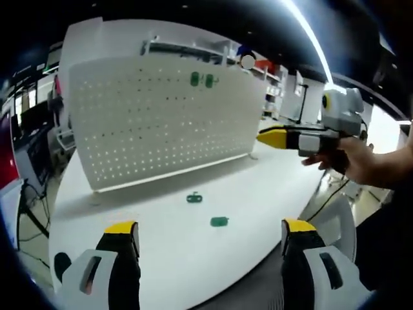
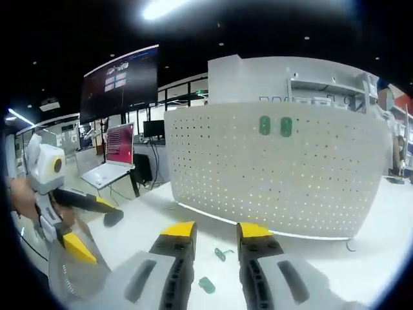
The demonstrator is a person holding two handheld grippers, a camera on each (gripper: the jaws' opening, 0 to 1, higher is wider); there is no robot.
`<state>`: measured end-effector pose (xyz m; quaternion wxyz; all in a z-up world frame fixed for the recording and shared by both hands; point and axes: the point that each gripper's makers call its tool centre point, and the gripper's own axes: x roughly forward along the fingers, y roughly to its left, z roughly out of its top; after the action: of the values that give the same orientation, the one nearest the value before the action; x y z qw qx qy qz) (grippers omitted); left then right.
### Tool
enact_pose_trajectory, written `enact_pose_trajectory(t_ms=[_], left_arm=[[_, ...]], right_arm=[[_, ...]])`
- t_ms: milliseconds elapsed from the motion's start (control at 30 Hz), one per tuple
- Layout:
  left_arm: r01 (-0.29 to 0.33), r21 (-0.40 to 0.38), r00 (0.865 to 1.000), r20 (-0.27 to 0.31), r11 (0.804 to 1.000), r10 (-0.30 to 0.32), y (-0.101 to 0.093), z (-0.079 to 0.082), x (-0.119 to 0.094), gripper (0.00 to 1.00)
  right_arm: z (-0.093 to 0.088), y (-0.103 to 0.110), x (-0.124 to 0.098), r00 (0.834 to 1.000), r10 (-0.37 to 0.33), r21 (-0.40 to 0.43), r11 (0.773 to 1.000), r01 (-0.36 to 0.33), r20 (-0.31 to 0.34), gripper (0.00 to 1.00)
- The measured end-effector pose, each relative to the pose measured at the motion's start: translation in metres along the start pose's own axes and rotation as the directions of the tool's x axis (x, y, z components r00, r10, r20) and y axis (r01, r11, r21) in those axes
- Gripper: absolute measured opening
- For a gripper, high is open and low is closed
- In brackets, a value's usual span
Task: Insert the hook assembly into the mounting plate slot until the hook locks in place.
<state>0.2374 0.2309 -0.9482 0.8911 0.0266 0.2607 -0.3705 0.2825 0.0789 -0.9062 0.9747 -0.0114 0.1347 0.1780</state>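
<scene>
In the left gripper view the left tongs (image 1: 210,232) stand wide apart over the white counter (image 1: 168,258), two green hooks (image 1: 194,198) at twelve o'clock of them, the pegboard (image 1: 161,123) beyond, two green pieces (image 1: 201,80) on it. The right tongs (image 2: 216,234) sit narrowly apart, holding nothing.

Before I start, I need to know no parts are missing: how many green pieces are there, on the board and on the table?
Green pieces on the pegboard: 2
Green pieces on the table: 2
Total: 4
</scene>
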Motion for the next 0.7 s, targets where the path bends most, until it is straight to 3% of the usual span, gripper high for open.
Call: enact_pose_trajectory(t_ms=[400,700], left_arm=[[0.014,0.008,0.999,-0.031,1.0,-0.014,0.019,0.007,0.009,0.92],[0.017,-0.015,0.998,-0.056,1.0,-0.017,0.033,-0.001,0.016,0.91]], right_arm=[[-0.033,0.007,0.015,0.995,0.036,-0.005,0.999,-0.036,-0.093,0.22],[-0.077,0.016,0.043,0.978,0.068,0.017,0.998,-0.066,-0.198,0.22]])
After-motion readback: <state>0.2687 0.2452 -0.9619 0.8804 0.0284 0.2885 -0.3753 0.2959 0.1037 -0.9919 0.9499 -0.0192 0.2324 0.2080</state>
